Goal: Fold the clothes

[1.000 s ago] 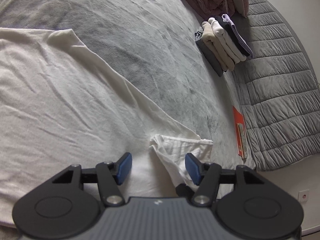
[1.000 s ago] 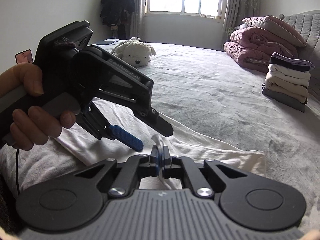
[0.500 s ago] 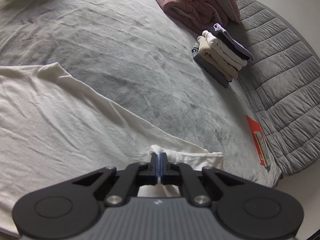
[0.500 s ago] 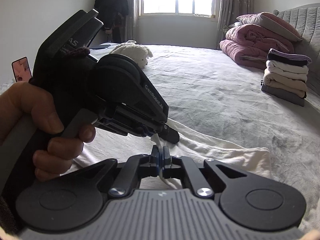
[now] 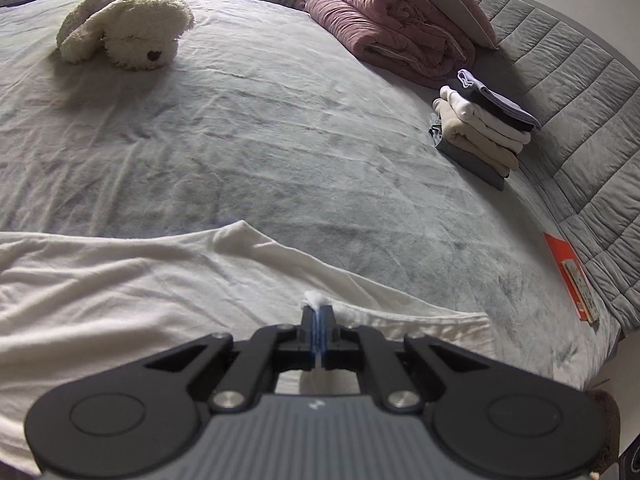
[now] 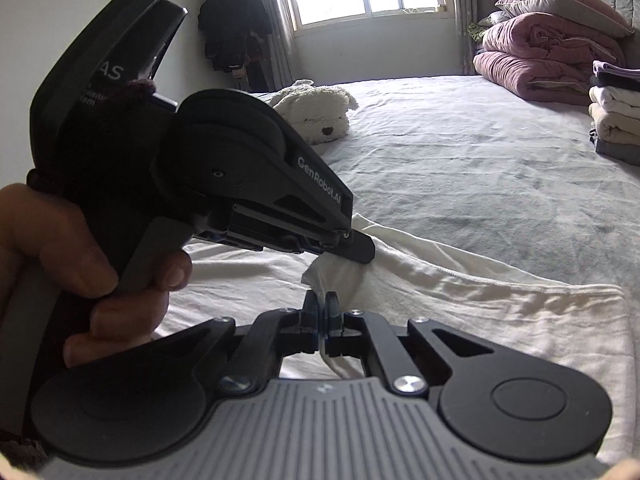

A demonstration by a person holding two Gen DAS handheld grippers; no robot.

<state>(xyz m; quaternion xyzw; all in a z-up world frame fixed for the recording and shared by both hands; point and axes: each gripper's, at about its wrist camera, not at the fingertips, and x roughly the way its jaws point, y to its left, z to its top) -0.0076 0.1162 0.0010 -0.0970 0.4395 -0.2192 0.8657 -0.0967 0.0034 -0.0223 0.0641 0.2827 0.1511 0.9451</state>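
A white garment [image 5: 120,296] lies spread on the grey bed, its hemmed edge running to the right [image 6: 520,304]. My left gripper [image 5: 318,312] is shut on a raised pinch of its cloth. My right gripper [image 6: 322,300] is shut on the same bunched fold, a hand's width from the left one. In the right wrist view the left gripper [image 6: 358,248] comes in from the left, held by a person's hand [image 6: 60,264], its tip pressed into the fabric just above my right fingers.
A stack of folded clothes [image 5: 484,128] sits at the far right by the quilted headboard [image 5: 580,92]. A pink rolled duvet [image 5: 392,36] and a white plush dog [image 5: 124,36] lie at the back. An orange card [image 5: 572,276] rests near the bed's right edge.
My left gripper has shut on the white fold and tilted upward, bringing the plush dog and far bed into view. The right gripper has stayed shut on the cloth.
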